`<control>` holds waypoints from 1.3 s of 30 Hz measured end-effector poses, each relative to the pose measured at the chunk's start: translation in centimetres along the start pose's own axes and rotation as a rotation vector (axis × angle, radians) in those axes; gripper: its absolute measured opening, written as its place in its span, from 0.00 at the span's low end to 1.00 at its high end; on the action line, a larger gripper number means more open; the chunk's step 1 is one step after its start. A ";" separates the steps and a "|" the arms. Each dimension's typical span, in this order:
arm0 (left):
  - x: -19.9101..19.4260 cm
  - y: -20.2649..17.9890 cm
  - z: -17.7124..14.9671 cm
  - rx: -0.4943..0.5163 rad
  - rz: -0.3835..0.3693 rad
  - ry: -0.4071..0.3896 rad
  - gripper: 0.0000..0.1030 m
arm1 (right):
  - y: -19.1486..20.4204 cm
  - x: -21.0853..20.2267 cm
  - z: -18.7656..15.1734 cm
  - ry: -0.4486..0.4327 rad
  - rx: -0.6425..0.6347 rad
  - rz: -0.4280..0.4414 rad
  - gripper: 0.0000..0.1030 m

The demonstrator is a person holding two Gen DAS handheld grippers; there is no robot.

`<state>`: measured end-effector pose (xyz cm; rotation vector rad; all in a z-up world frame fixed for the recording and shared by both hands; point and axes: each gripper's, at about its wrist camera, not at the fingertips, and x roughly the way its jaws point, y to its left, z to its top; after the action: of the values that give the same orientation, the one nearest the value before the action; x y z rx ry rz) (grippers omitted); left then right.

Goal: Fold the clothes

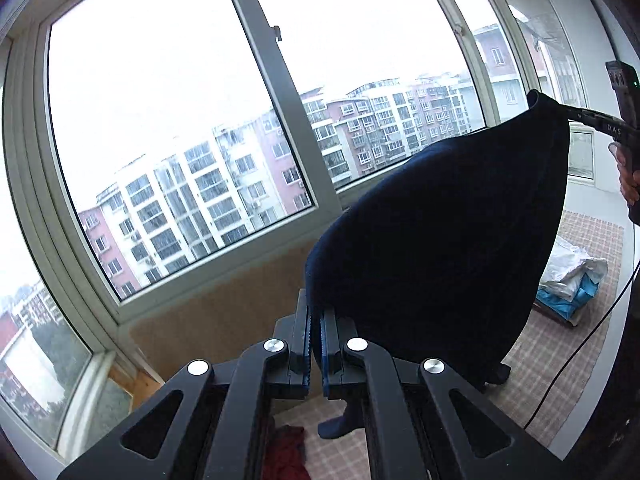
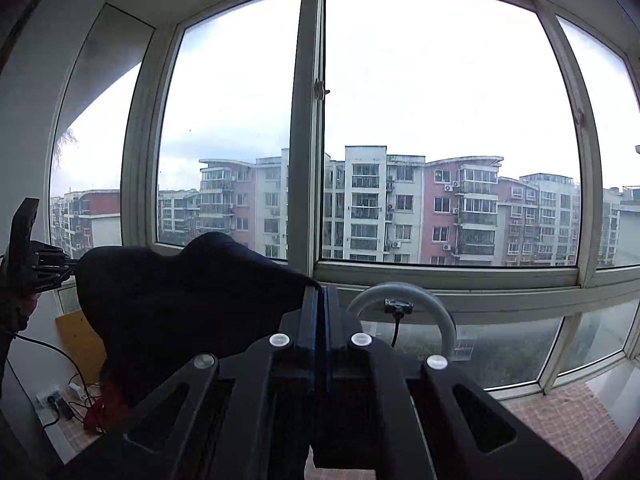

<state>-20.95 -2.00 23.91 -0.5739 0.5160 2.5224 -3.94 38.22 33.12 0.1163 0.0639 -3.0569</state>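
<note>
A dark navy garment (image 1: pixel 440 240) hangs in the air, stretched between both grippers in front of a big window. My left gripper (image 1: pixel 316 312) is shut on one edge of it. In the left wrist view the right gripper (image 1: pixel 576 114) pinches the far upper corner. In the right wrist view my right gripper (image 2: pixel 322 292) is shut on the garment (image 2: pixel 180 300), and the left gripper (image 2: pixel 66 266) holds its other end at the far left. The cloth sags between them and its lower part hangs out of sight.
A checked cloth surface (image 1: pixel 560 360) lies below, with a white and blue bundle (image 1: pixel 572 280) at the right. A red garment (image 1: pixel 284 452) lies under my left gripper. A white ring light (image 2: pixel 404 312) stands by the window sill. Cables and a power strip (image 2: pixel 56 400) lie at the left.
</note>
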 end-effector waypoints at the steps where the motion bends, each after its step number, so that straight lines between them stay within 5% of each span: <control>1: 0.8 0.0 -0.7 -0.003 -0.014 0.023 0.03 | 0.1 -1.3 0.9 -0.017 0.004 0.005 0.02; 6: 4.6 -0.3 -4.3 -0.017 -0.083 0.138 0.03 | 0.6 -5.2 2.7 -0.018 0.030 0.030 0.02; 8: 6.2 -0.4 -5.7 -0.022 -0.111 0.184 0.03 | 0.3 -4.2 0.5 0.062 0.063 0.041 0.02; 12: 9.3 -0.6 -8.6 -0.033 -0.166 0.276 0.03 | -0.1 1.4 -9.8 0.295 0.189 0.057 0.02; 14: 11.1 -0.7 -10.4 -0.041 -0.184 0.330 0.08 | -0.6 5.0 -17.6 0.446 0.281 0.072 0.02; 19: 22.0 -1.5 -21.2 -0.103 -0.058 0.611 0.06 | -2.0 14.5 -37.9 0.862 0.403 -0.009 0.02; 21: 22.9 -2.6 -23.4 -0.140 -0.081 0.642 0.06 | -2.2 16.5 -42.3 0.939 0.402 -0.011 0.02; 23: 21.6 -5.5 -23.9 -0.125 -0.173 0.620 0.11 | -2.4 17.1 -44.0 0.968 0.394 -0.007 0.03; 25: 21.1 -9.2 -24.0 -0.060 -0.260 0.603 0.32 | -2.3 16.8 -44.3 0.977 0.388 0.028 0.03; 28: 20.9 -14.1 -24.4 0.018 -0.371 0.612 0.36 | -2.3 16.9 -44.1 0.987 0.360 0.064 0.03; 32: 22.1 -17.4 -25.6 0.109 -0.381 0.666 0.40 | -2.2 16.8 -44.0 1.001 0.339 0.096 0.03; 35: 23.7 -18.0 -27.2 0.093 -0.390 0.743 0.38 | -2.4 16.9 -44.2 1.008 0.341 0.110 0.03; 36: 24.2 -18.2 -27.8 0.090 -0.386 0.760 0.30 | -2.4 16.9 -44.3 1.011 0.341 0.115 0.03; 37: 24.6 -18.3 -28.3 0.086 -0.384 0.779 0.11 | -2.5 16.9 -44.4 1.013 0.342 0.119 0.03; 39: 25.2 -18.4 -28.9 0.061 -0.385 0.798 0.07 | -2.6 16.9 -44.5 1.018 0.343 0.129 0.03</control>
<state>-22.30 9.20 -17.09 -1.5058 0.6679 1.8380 -17.67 41.42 -12.47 1.5676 -0.3820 -2.5072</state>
